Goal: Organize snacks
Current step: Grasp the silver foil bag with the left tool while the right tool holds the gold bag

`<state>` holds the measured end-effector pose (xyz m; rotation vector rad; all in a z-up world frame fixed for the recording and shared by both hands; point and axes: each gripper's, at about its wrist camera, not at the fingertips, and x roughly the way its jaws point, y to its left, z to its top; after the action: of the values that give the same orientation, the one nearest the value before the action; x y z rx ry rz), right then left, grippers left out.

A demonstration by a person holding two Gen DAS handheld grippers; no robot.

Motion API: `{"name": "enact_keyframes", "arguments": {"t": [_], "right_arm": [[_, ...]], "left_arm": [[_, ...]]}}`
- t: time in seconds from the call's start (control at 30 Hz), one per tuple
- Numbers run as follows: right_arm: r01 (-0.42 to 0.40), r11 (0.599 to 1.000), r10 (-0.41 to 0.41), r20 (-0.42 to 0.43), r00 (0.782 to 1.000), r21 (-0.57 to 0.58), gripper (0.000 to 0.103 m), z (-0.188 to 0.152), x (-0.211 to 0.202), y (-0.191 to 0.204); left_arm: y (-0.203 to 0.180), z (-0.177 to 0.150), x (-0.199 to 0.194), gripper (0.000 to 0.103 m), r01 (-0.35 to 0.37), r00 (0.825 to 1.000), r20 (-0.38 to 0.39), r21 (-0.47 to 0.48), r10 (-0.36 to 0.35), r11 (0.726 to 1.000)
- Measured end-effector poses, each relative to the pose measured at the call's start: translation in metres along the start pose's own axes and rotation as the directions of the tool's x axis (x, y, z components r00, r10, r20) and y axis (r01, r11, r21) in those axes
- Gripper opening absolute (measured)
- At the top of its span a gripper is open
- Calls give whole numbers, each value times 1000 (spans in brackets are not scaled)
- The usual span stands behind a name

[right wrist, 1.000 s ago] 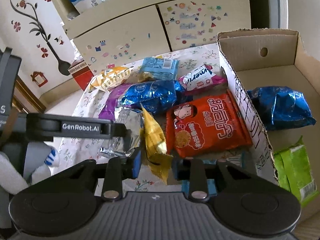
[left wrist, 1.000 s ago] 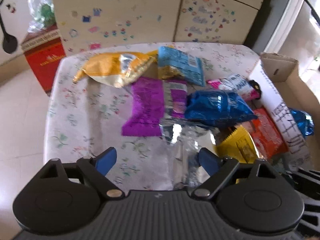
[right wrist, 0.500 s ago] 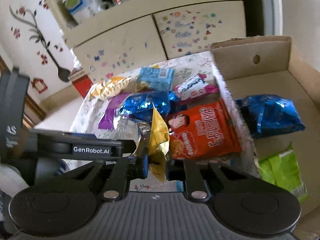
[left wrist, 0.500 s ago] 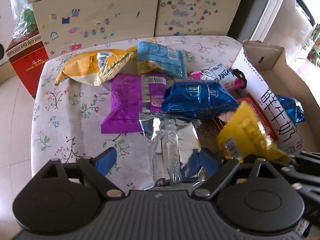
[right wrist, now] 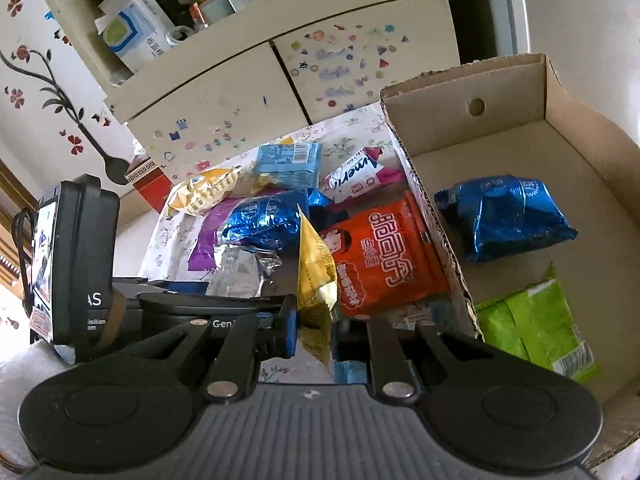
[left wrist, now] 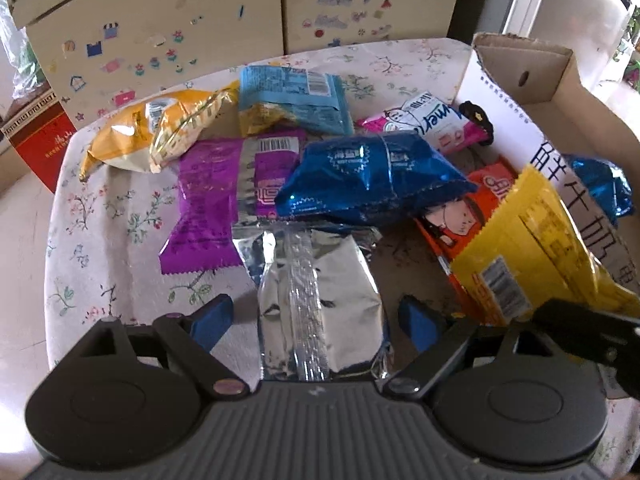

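The right gripper [right wrist: 314,330] has clamped shut on the yellow packet [right wrist: 316,276] and raised it off the table [left wrist: 92,240], so it looks ready to go into the cardboard box [right wrist: 516,152]. The left gripper [left wrist: 320,320], jaws wide and just opened further, now straddles the silver packet [left wrist: 316,284] without gripping it. The silver packet's near end is hidden behind the gripper body.

We see a white worktop cloth [left wrist: 100,216] sprigged with small flowers, strewn with packets: purple [left wrist: 208,208], shiny blue [left wrist: 368,176], silver foil [left wrist: 320,304], orange-red [right wrist: 384,256] and yellow [left wrist: 536,248]. Inside the plain brown cardboard box [right wrist: 520,88] we note another blue packet [right wrist: 504,216] and a green one [right wrist: 532,324].
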<state>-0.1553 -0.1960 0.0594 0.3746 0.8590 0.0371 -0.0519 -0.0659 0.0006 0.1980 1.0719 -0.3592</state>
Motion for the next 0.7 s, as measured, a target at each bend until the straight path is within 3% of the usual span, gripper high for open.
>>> {"name": "enact_keyframes", "arguments": {"t": [0.1, 0.23, 0.33, 0.4, 0.7], "right_arm": [[4, 1000, -4, -5, 1000, -1, 20, 1, 1, 0], [4, 1000, -4, -14, 1000, 5, 20, 0, 3, 0], [7, 1000, -7, -14, 1000, -2, 20, -1, 2, 2], [7, 1000, -7, -12, 1000, -3, 20, -1, 2, 2], [2, 1000, -2, 2, 1000, -12, 20, 0, 0, 3]], "left_arm": [[3, 0, 2, 97, -7, 1000, -10, -24, 7, 1000], [3, -3, 0, 94, -9, 1000, 7, -25, 10, 1000], [-1, -4, -6, 77, 1, 999, 37, -6, -1, 1000], [-4, -4, -10, 60, 13, 999, 51, 16, -14, 1000], [-3, -13, -21, 59, 55, 996, 75, -12, -54, 998]]}}
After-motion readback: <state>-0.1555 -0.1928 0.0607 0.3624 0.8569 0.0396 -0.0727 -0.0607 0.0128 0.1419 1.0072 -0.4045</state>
